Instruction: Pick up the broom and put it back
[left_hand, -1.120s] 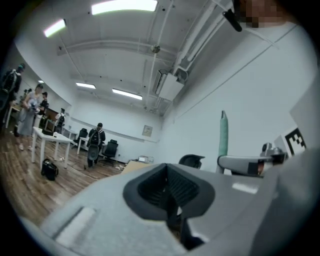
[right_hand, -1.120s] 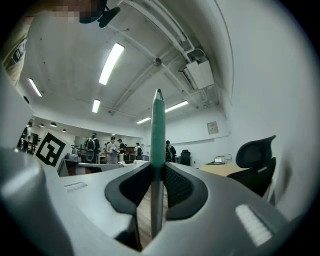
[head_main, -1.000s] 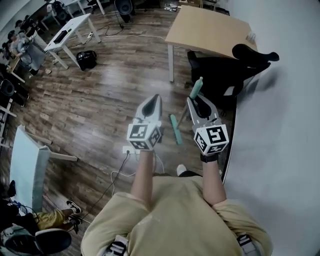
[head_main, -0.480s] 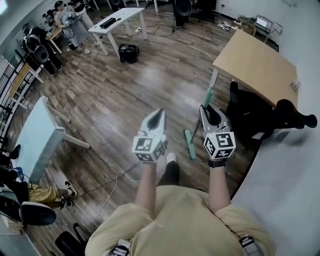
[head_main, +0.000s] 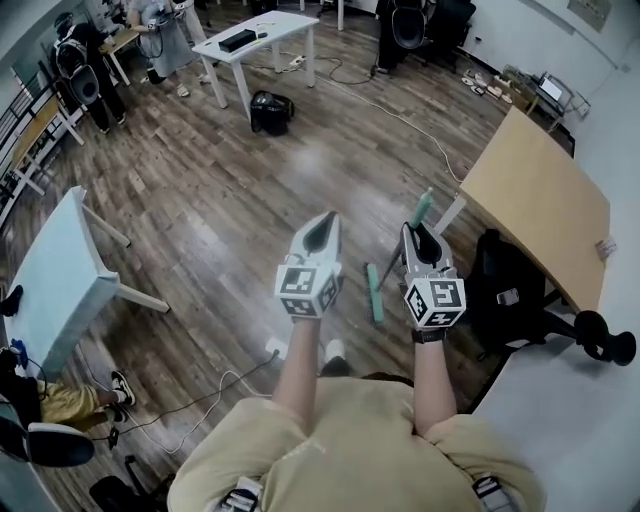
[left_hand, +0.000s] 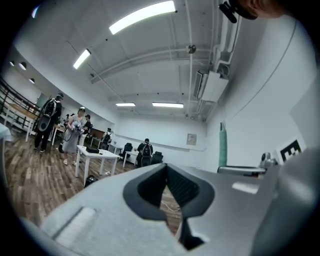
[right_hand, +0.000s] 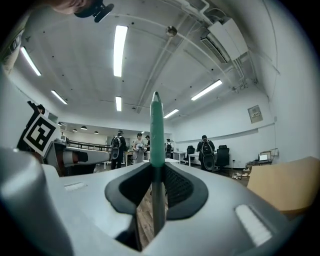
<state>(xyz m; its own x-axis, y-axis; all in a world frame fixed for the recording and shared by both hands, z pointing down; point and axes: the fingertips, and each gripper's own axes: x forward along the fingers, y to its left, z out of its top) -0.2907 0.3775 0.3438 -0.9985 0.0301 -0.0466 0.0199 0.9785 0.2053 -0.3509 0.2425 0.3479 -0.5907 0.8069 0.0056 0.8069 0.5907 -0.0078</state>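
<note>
While both grippers point out level over the wood floor, only the right gripper carries anything. Its jaws sit narrow, clamped on the broom. In the right gripper view the handle runs upright through the jaws, pads pressing it on both sides, green tip poking up above them.

Landmark is the tan table:
- The broom hangs just left of the tan table, handle top near the table's white corner leg.
- The teal broom head is lower, nearer the person than that leg. Can't tell if it touches the floor.
- The left gripper is further left of the table, beside the right gripper and apart from it. Tips together, nothing between them, and it isn't touching the broom.
- A black chair sits against the table's near edge.
- A white table and a black bag are well left of the tan table and farther off.
- People stand beyond those, too small for detail.
</note>
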